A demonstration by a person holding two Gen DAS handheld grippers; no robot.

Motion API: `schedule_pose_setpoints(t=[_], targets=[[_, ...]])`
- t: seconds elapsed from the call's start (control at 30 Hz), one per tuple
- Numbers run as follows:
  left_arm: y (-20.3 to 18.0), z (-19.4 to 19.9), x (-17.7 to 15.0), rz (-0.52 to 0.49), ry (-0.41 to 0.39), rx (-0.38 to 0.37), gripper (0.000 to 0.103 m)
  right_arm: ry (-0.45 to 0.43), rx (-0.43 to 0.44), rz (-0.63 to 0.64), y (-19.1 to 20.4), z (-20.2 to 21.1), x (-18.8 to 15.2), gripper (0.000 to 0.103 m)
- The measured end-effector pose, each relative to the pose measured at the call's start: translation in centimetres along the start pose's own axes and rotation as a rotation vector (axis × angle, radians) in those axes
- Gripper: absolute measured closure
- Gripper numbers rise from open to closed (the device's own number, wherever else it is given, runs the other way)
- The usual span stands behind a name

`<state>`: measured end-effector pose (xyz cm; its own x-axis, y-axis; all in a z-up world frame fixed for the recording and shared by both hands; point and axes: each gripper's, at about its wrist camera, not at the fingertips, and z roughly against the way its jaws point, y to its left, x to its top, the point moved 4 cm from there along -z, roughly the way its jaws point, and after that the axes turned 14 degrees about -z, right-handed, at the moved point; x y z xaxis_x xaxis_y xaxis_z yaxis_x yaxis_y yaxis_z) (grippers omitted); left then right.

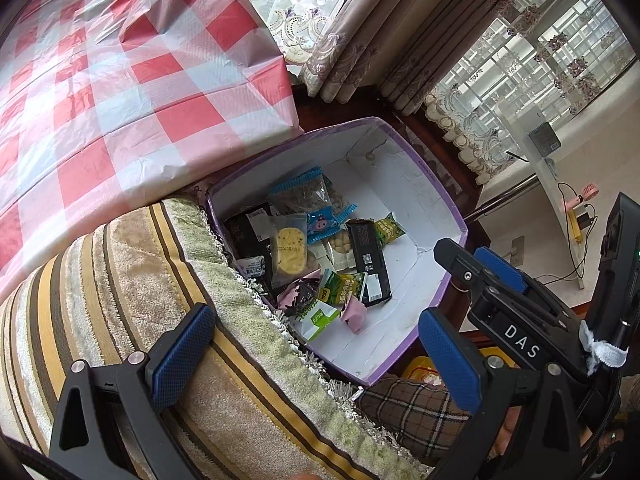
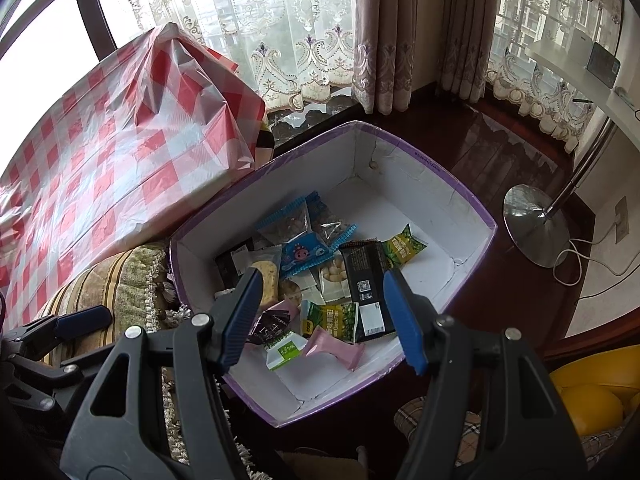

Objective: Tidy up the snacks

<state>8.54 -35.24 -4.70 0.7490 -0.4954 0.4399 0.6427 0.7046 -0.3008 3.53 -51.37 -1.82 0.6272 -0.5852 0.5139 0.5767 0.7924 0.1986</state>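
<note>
I hang over the open box (image 2: 460, 208), a white-lined carton with a purple rim that stands on the dark floor against the striped sofa cushion (image 1: 120, 280), with the red-checked cloth (image 1: 120, 80) just past its far-left corner. The snacks (image 2: 320, 280) already lie in a loose heap toward the box's near-left side; its far-right part is bare. As I judge it, I am between picks: nothing is in hand, and the sorting inside the box is not yet begun.

The next move calls for choosing 1 packet from the pile. The long black bar (image 2: 366, 292) lies closest under my right gripper (image 2: 322, 316), beside the green pea packet (image 2: 332, 320) and the pink wrapper (image 2: 336, 348) by the near edge.

Both grippers tilt steeply downward. My right gripper sits above the box's near edge, jaws moderately wide and holding nothing. My left gripper (image 1: 320, 356) hovers over the cushion's edge, jaws wide, also empty.
</note>
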Motion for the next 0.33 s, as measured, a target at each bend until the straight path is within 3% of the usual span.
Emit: schedule_pose_setpoints(t=[0.33], targets=[[0.1,0.0,-0.09,-0.01,-0.007,0.001,0.0,0.0,-0.003,-0.005,-0.17,0.01,0.06,0.037]])
